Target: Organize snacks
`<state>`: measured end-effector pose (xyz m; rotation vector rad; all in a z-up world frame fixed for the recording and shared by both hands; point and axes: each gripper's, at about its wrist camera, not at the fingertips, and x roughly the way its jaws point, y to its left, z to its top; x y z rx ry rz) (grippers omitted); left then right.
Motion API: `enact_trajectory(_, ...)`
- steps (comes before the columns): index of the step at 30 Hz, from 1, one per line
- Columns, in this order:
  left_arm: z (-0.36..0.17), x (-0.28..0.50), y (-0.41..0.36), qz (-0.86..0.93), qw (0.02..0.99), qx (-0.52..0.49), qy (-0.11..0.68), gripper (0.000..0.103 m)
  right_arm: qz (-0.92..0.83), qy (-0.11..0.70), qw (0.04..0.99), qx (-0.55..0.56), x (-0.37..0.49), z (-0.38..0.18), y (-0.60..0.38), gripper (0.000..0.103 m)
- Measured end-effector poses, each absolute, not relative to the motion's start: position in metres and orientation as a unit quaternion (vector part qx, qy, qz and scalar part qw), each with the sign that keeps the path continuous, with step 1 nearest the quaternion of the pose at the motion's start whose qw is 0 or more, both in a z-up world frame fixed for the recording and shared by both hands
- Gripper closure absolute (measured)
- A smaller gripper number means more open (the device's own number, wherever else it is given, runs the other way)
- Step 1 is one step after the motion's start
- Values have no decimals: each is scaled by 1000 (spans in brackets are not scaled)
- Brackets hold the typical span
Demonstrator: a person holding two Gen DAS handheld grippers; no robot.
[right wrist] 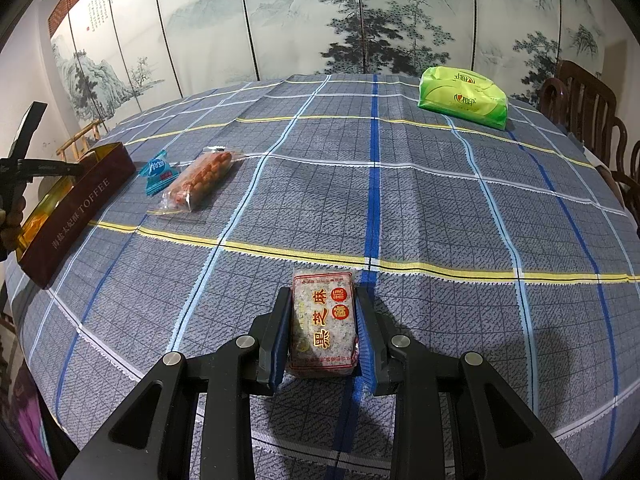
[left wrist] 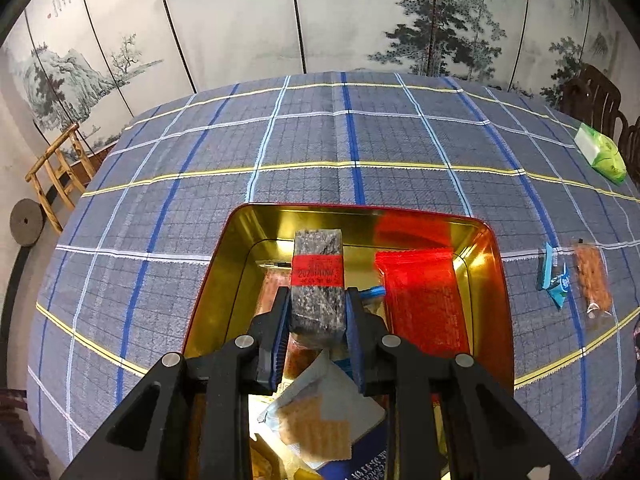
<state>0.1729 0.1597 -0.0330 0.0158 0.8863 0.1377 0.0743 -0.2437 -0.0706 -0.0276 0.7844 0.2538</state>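
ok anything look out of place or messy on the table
Two snacks lie loose on the cloth beside the tin: a blue candy and a peanut bar, both askew. Otherwise nothing is spilled or damaged.

Left tool [left wrist: 318, 312] angled downward, blue pads clamped on a dark speckled bar [left wrist: 318, 280]. Right tool [right wrist: 323, 326] likewise tilted down, pads pressed against both sides of a wrapped cake [right wrist: 323, 320].
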Motion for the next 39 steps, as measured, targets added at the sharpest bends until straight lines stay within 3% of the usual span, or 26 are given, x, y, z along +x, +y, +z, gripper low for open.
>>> enact_trajectory(24,15,104,133,85,924,28,371,77,111,396,911,2,74,-68,-251,73)
enact_trajectory(39,15,67,121,93,929,26,358,64,121,402,908,10,57,-66,-241,73)
